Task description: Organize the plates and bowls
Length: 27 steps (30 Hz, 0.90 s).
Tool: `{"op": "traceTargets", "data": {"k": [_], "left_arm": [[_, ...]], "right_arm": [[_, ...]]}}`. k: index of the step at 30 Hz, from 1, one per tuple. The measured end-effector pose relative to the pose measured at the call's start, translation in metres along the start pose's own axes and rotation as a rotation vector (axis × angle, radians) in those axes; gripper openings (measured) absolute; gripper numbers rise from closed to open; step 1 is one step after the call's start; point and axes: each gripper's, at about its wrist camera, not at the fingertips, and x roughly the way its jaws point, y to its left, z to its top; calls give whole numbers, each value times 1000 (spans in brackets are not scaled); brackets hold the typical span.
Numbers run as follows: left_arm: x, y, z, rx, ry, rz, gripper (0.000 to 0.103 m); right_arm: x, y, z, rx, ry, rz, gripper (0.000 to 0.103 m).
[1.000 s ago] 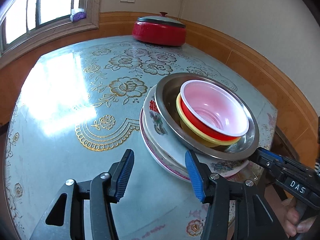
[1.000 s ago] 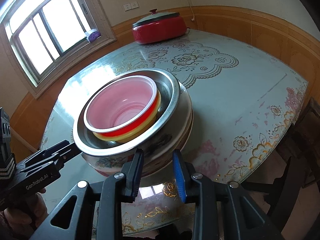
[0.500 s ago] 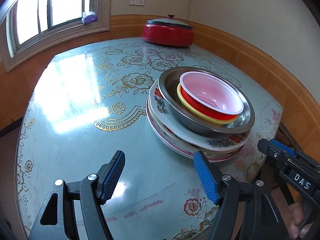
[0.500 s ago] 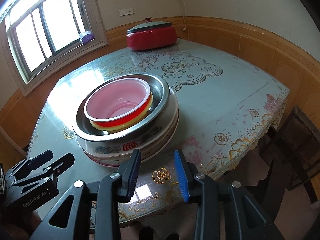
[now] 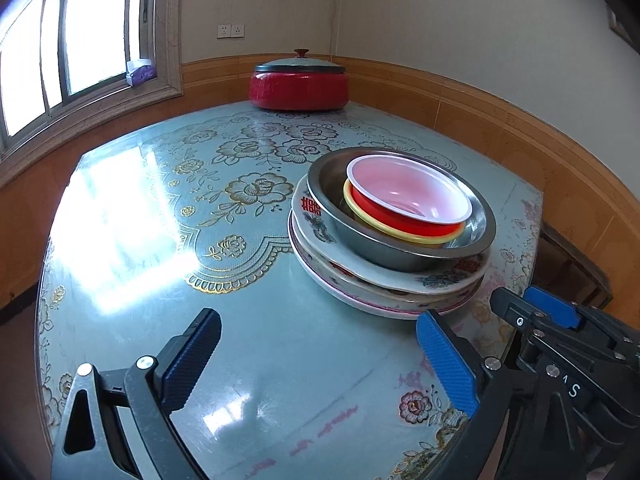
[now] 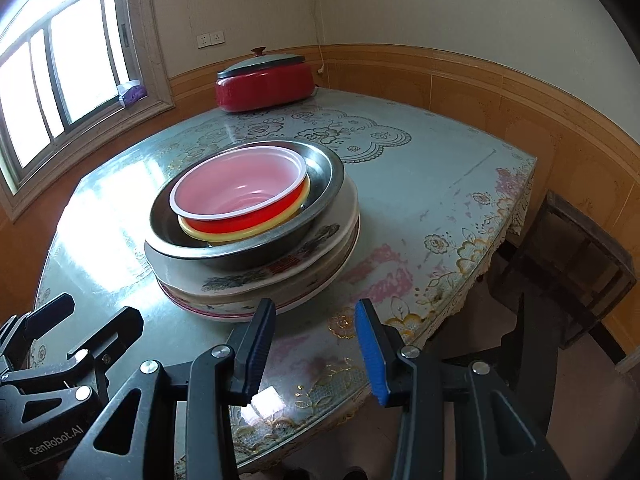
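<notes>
1. Table [image 5: 132,216]: covered with a glossy pale-blue cloth printed with gold flowers, set in a corner with wood-panelled lower walls.
2. Stack of plates [image 5: 384,280]: several patterned ceramic plates are piled on the table towards its near edge, seen right of centre in the left wrist view. The lowest one shows a pink rim.
3. Steel bowl [image 5: 348,224]: seated on the top plate of the stack.
4. Yellow bowl [image 5: 424,238]: nested inside the steel bowl; only its rim is seen.
5. Red bowl [image 5: 380,212]: nested in the yellow bowl, white-rimmed, with a pale pink inside. It is tilted slightly within the steel bowl.
6. Left gripper [image 5: 316,356]: held above the bare cloth just beside the stack. Its jaws have just been opening and stand spread wide, with nothing between them.
7. Right gripper [image 6: 316,344]: held at the near table edge, just short of the stack. Its jaws are parted moderately, nothing is gripped, and neither pad touches the plates.
8. Red lidded pot [image 5: 298,84]: placed at the far edge of the table, well apart from the stack.
9. Window [image 5: 60,40]: found in the left wall, with a small purple pack [image 5: 138,72] on its sill.
</notes>
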Motion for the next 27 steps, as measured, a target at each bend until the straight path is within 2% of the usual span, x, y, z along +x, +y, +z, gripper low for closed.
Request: {"op": "traceTargets", "data": {"k": [3,18,27], "left_arm": [[-3,5,2,17,-24,-9,103],[-3,19,10,63,-61,-29,103],[-3,25,12,36,-66,-52,103]], "right_arm": [[-2,4,1,17,-11,-18,41],[-3,24,2,30,-13,-52,41],[-6,26,2,45,-16,-78,41]]}}
